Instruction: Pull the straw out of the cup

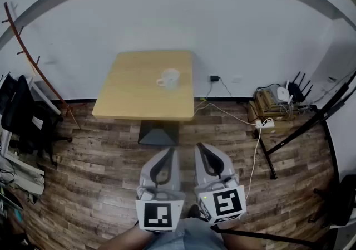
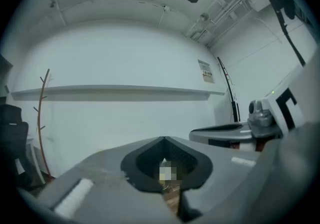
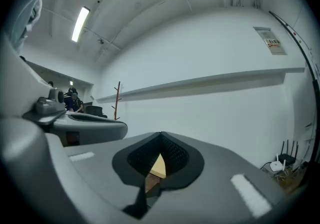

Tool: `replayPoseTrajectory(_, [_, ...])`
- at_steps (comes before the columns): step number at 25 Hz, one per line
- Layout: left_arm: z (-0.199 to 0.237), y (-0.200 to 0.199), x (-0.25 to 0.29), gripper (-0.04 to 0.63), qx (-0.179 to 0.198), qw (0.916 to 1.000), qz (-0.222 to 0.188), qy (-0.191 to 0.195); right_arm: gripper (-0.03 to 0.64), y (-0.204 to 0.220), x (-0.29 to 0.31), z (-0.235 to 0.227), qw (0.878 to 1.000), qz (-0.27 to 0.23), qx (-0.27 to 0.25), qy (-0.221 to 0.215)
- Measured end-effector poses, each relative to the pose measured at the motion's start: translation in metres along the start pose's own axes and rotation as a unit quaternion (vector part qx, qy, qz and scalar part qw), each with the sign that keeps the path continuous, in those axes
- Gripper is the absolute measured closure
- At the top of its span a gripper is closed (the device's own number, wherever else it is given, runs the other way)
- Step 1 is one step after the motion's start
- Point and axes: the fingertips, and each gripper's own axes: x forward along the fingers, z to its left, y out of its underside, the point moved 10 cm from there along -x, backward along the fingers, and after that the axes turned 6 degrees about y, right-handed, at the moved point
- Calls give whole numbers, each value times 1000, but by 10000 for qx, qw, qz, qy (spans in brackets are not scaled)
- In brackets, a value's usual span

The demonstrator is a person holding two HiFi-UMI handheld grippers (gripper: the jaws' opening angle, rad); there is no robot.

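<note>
Both grippers sit low and level, close to the person's body and well short of the desk (image 1: 129, 98). On the left gripper (image 1: 170, 151) the fingers (image 2: 95, 175) are clenched tip to tip with nothing between them. The right gripper (image 1: 199, 147) is the same: clenched and empty. A white cup (image 1: 168, 79) stands alone near the desk's middle, handle to its left in the head view. The straw is too small to make out from here; presumably it is in the cup.

Risks, as I judge them:
- The cup looks light and nothing steadies it, so a slanted pull on the straw could tip or drag it.
- The fingers must spread before arrival, or they will knock the rim.
- Cables (image 1: 245, 121) trail over the floor right of the desk and could snag a foot on the approach.

Only the head view shows the cup and the whole desk. The right gripper view catches just a sliver of desk through its fingers. The left gripper view shows mostly wall, plus the other gripper.
</note>
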Motion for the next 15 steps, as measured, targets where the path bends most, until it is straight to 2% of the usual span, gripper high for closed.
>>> replayPoseTrajectory(11, [-23,0,15,578,68,10000,9,-53,611,3,-5,-25,9999,-83,19,-122])
replayPoseTrajectory(15, [-33,1,24,578,12,9999,29,-129,611,4,-6,-39,9992,-170,243,-260])
